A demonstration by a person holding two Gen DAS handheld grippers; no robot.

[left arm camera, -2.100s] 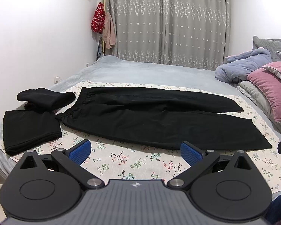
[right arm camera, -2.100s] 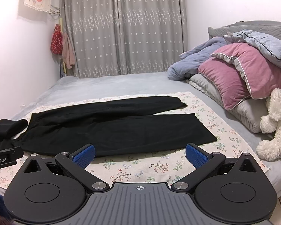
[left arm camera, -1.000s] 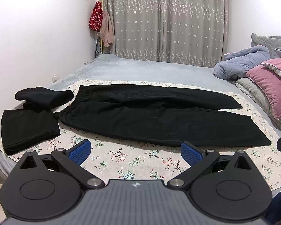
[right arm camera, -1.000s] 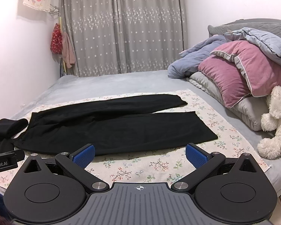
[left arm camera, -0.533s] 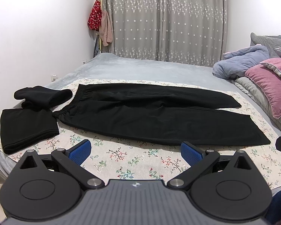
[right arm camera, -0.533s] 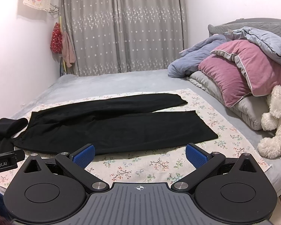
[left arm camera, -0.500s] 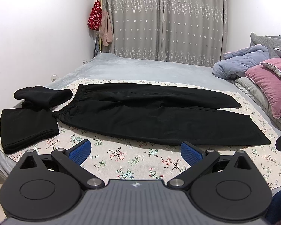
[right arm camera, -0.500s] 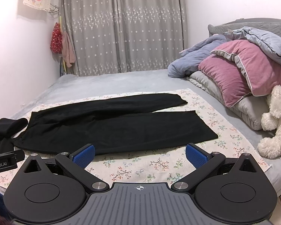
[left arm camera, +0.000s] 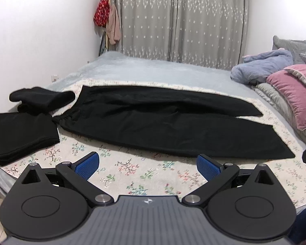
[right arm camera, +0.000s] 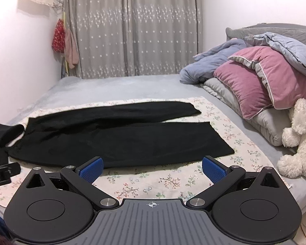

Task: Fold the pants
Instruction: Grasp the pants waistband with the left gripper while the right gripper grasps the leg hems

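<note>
Black pants [left arm camera: 165, 122] lie flat and unfolded on the floral sheet [left arm camera: 136, 175] along the bed's near edge, waistband toward the left end, legs running right toward the pillow end, hems slightly apart. Same layout as 2 s ago; pants have not moved. Left gripper [left arm camera: 148, 164] released, blue pads spread wide, empty, hanging over the sheet's near edge, clear of the fabric. Right gripper [right arm camera: 152, 166] likewise spread and empty, near leg just ahead of its pads. Both views sit a bit closer to the near leg than before; small shift only. Folded black garments [left arm camera: 22, 130] stay at the sheet's left end, beside the waistband. Pink pillow [right arm camera: 261, 77] and plush toy [right arm camera: 297, 138] at the right end.
</note>
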